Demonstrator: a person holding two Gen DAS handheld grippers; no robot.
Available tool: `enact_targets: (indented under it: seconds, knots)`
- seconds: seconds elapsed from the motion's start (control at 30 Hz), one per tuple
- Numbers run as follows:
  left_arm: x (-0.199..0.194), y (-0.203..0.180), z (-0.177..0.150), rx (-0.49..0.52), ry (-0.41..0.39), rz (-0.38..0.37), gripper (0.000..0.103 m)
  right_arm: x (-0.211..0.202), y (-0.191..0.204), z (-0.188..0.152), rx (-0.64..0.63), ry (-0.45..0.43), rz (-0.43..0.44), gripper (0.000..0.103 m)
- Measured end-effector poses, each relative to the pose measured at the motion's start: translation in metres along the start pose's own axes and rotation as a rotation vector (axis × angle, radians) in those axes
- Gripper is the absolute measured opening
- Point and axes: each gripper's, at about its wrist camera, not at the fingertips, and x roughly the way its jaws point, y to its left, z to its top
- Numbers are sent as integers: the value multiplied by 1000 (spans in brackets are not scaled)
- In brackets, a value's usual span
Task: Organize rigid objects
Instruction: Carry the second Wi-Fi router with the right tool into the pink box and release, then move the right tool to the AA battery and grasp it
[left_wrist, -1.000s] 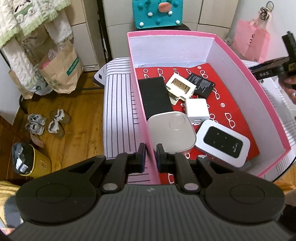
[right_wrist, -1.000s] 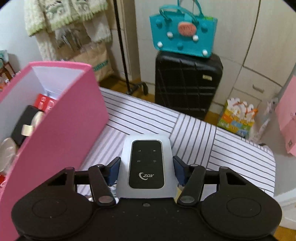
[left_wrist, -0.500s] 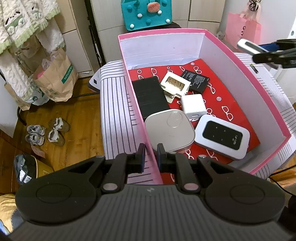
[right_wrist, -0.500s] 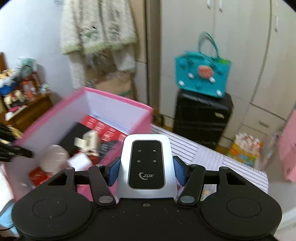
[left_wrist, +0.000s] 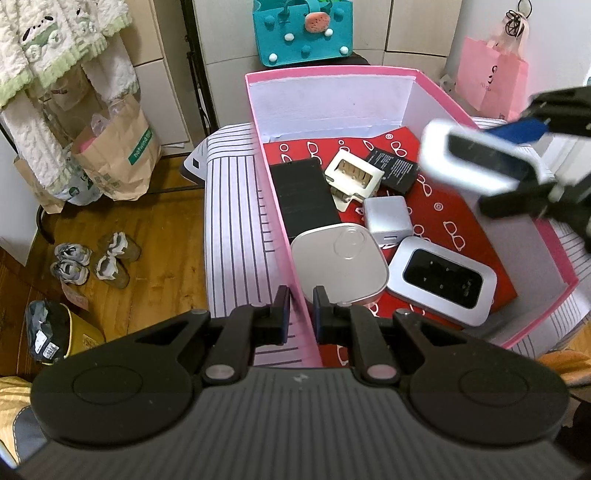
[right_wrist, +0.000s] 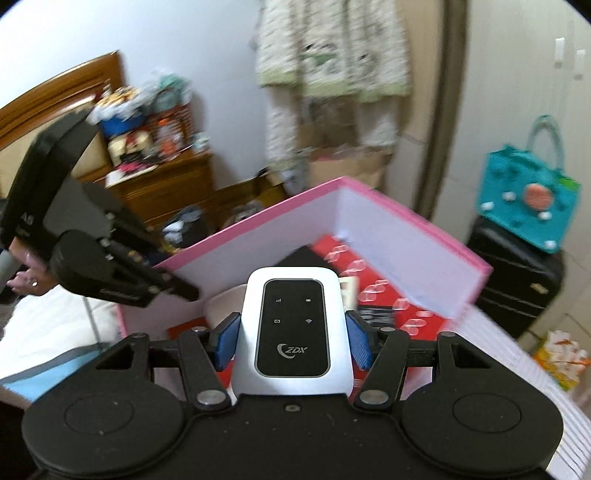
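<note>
Pink box (left_wrist: 275, 206) wall pinched in nearly closed left gripper (left_wrist: 300, 308), lower centre. Right gripper (right_wrist: 291, 338) clamped on white pocket router (right_wrist: 293, 332) above the box, upper right in left view. Inside the box: one more router (left_wrist: 441, 278), six items total. Striped cloth (left_wrist: 232, 229), wood floor (left_wrist: 162, 240).

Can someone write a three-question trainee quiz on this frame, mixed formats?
1. True or false: the left claw is clamped on the pink box wall.
2. What does the right claw hold: A) white charger cube, B) white ZDX pocket router, C) black battery?
3. Fill in: a second pocket router lies in the box beside the silver rounded-square ____.

Key: 1 true; 2 B; 3 case.
</note>
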Motion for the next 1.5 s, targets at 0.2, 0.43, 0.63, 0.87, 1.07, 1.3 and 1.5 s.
enact_targets:
  seconds: [0.2,0.43,0.63,0.87,1.07,1.3,1.5]
  knots:
    - [-3,5,-1,-21,-10,-16,12,40,13,6,-25,101,154,64]
    - [-3,7,-2,-37,-12,-22,12,71,17,4,-23,215,273,64]
    - [-3,9,-1,-52,-9,-31,12,77,18,2,-19,238,315,65]
    - [-3,9,-1,-57,-9,-25,12,55,7,-2,0,160,312,67]
    - [-2,9,-1,-66,-10,-23,12,2,-24,-17,83,-12,237,67]
    - [-2,7,-3,-86,-15,-19,12,-58,-63,-58,153,-158,-11,69]
    - [-3,6,-3,-111,-16,-9,12,-87,-86,-96,170,-147,-222,69]
